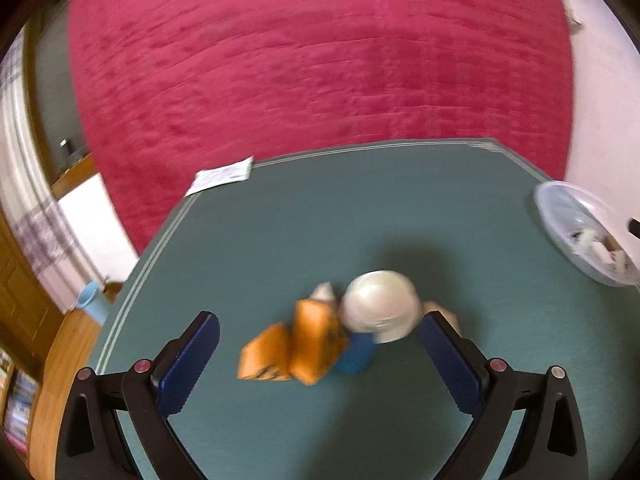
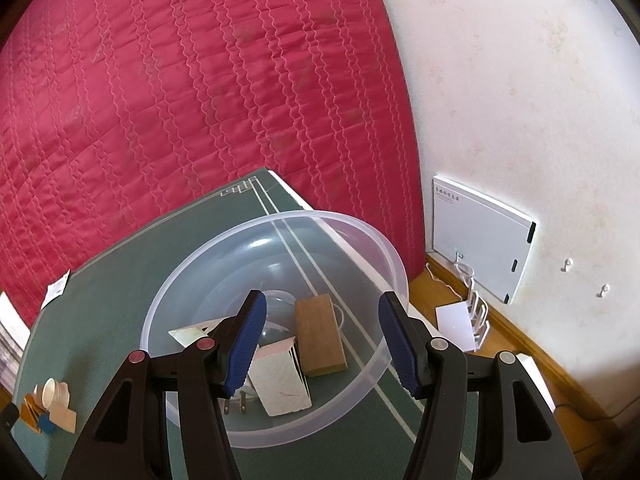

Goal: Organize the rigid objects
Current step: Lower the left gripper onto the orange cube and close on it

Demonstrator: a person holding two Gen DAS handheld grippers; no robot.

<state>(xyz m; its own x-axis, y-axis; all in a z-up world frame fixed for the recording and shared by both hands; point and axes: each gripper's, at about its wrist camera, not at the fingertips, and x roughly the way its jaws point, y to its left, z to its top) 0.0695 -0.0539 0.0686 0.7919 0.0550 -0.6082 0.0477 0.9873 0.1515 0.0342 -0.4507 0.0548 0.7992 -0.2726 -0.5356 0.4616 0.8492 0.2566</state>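
Both our grippers are hanging spread and empty: left gripper [image 1: 320, 340] over a blurred pile [image 1: 320, 336] of orange blocks and a white cup mid-mat [image 1: 400, 200], right gripper [image 2: 322, 340] above the clear bowl [image 2: 200, 280] holding a wooden block [image 2: 320, 336] near the mat's far right corner.

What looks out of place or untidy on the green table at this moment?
A small jumbled pile lies loose on the green table: a white cup tipped on its side over orange blocks and a blue piece. Other items already lie in the clear plastic bowl.
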